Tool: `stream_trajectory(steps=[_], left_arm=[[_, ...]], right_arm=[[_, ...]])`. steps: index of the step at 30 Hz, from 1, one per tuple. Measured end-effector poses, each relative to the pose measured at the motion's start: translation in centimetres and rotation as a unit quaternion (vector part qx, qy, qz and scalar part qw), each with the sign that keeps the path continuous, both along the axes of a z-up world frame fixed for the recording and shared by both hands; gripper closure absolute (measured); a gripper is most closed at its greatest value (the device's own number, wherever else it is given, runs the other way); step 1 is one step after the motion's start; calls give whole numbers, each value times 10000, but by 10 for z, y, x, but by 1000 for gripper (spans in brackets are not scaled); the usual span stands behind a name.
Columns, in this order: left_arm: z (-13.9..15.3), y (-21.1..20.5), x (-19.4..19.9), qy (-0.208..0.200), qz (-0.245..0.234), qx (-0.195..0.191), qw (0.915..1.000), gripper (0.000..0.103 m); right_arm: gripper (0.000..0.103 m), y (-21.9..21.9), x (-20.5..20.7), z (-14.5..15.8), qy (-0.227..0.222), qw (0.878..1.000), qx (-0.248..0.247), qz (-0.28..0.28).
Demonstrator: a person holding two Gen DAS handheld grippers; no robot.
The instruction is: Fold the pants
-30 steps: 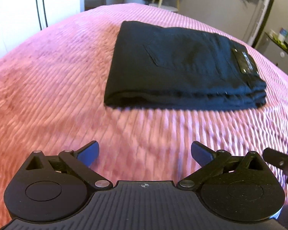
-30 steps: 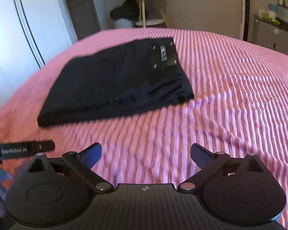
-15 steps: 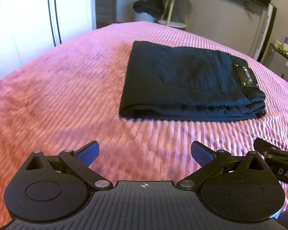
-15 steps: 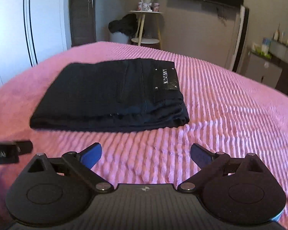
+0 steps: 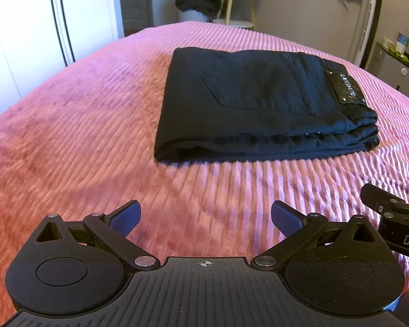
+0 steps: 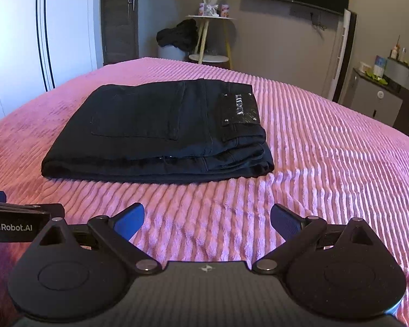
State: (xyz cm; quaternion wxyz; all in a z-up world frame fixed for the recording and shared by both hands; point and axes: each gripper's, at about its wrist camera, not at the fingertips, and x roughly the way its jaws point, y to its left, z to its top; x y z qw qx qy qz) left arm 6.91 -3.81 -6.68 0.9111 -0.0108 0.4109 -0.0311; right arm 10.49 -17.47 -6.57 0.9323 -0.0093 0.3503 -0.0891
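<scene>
Left wrist view: showed the black denim pants (image 5: 259,106), folded into a flat stacked rectangle, lying at twelve o'clock on the pink ribbed plush bedspread (image 5: 81,136). Held the left gripper (image 5: 204,218) low over bare bedspread, well apart from the bundle, jaws spread wide and gripping nothing. Caught part of the other gripper at three o'clock.

Right wrist view: showed the same pants at eleven o'clock, glossy black waistband patch (image 6: 240,107) on top toward the right end, layered edges facing the camera. Kept the right gripper (image 6: 207,220) clear of the cloth too, jaws wide apart and empty. Placed a round white side table (image 6: 211,19) beyond the bed at twelve o'clock.

Looked finished as a fold: layers stacked, edges roughly aligned. Called next, at most, for pressing the top layer flat or squaring the right end.
</scene>
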Motion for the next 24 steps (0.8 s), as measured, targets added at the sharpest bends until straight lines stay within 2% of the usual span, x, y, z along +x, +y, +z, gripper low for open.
stream_trajectory(steps=[24], left_arm=[[1, -1, -2, 11, -49, -26, 10000, 0]], right_arm=[[4, -1, -5, 4, -90, 9999, 120, -50]])
